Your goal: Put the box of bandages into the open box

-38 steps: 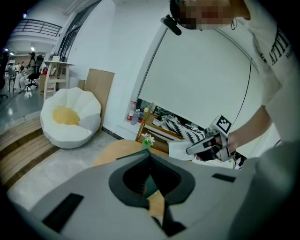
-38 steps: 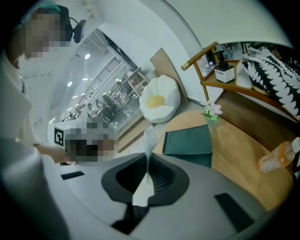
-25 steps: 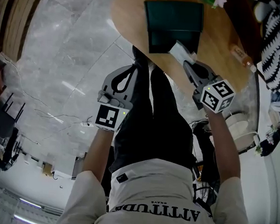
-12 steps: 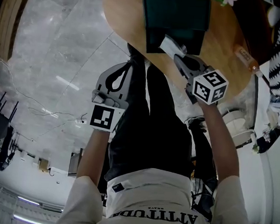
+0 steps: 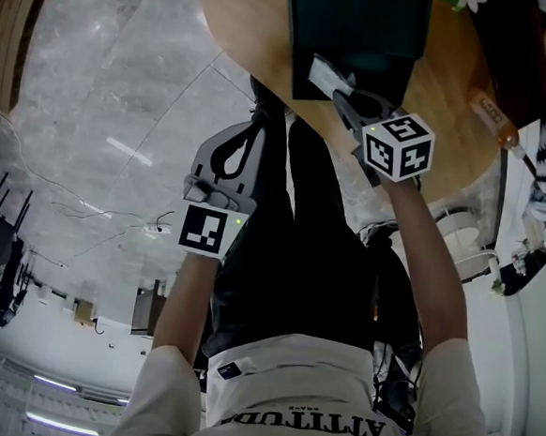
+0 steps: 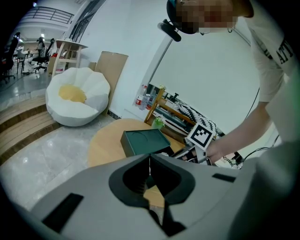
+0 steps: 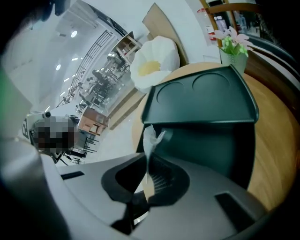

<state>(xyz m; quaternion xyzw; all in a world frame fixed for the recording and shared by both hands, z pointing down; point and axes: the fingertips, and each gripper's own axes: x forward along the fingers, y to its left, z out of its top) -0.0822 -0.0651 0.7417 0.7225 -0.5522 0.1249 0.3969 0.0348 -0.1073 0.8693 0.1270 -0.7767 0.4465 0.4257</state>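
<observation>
A dark green open box [image 5: 358, 31] stands on a round wooden table [image 5: 251, 23], its lid raised [image 7: 201, 101]. My right gripper [image 5: 344, 96] is shut on a thin white box of bandages [image 5: 323, 78], held at the open box's near edge. In the right gripper view the white pack [image 7: 150, 138] sticks up from between the jaws [image 7: 149, 161], in front of the box's dark inside [image 7: 211, 150]. My left gripper [image 5: 252, 131] hangs low beside the person's legs, off the table, jaws shut with nothing in them [image 6: 150, 164]. It looks toward the green box [image 6: 145, 142].
A bottle [image 5: 493, 112] lies on the table's right side and a small flower pot [image 7: 234, 47] stands behind the box. A white beanbag seat [image 6: 77, 96] and a cluttered shelf [image 6: 173, 112] stand beyond the table. The person's legs [image 5: 288, 261] are by the table's edge.
My right gripper has carried the white pack up and left, closer over the green box's opening. The left gripper has barely moved.
</observation>
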